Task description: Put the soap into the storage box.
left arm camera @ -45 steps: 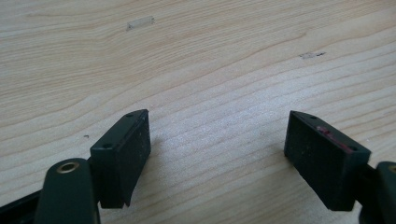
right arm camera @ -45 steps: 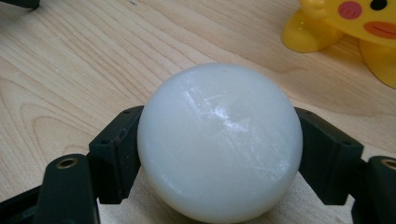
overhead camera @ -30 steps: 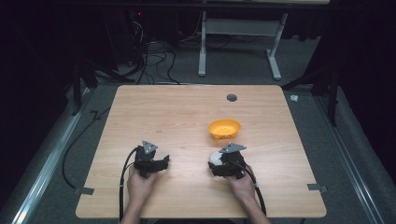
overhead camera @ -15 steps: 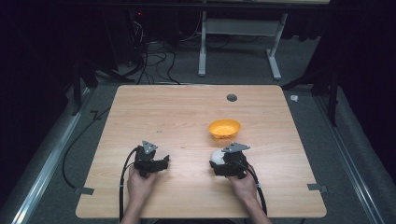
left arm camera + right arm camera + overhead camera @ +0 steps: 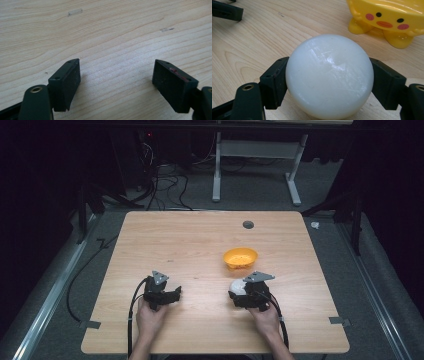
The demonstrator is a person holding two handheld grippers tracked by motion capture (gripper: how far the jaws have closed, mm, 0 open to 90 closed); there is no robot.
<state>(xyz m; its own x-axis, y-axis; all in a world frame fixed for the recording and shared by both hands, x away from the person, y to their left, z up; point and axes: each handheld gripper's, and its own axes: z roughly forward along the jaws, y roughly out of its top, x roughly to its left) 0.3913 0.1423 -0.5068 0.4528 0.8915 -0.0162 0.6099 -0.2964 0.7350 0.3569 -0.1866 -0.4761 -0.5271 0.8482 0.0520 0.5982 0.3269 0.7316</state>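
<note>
We note almost no change over the last second: the right gripper (image 5: 329, 75) stays clamped on the white ball (image 5: 329, 76) low over the table (image 5: 190, 245), the yellow bowl (image 5: 240, 257) just ahead of its jaws. The left gripper (image 5: 116, 82) rests apart, empty. We judge transfer pending.

We see a glossy white ball (image 5: 329, 76) between black jaws, and a yellow dish (image 5: 387, 18) with a face pattern: black dot eyes, pink cheeks, orange beak. The table (image 5: 175, 240) is light wood with wavy brown grain, and the floor (image 5: 390, 285) around it is grey carpet.
</note>
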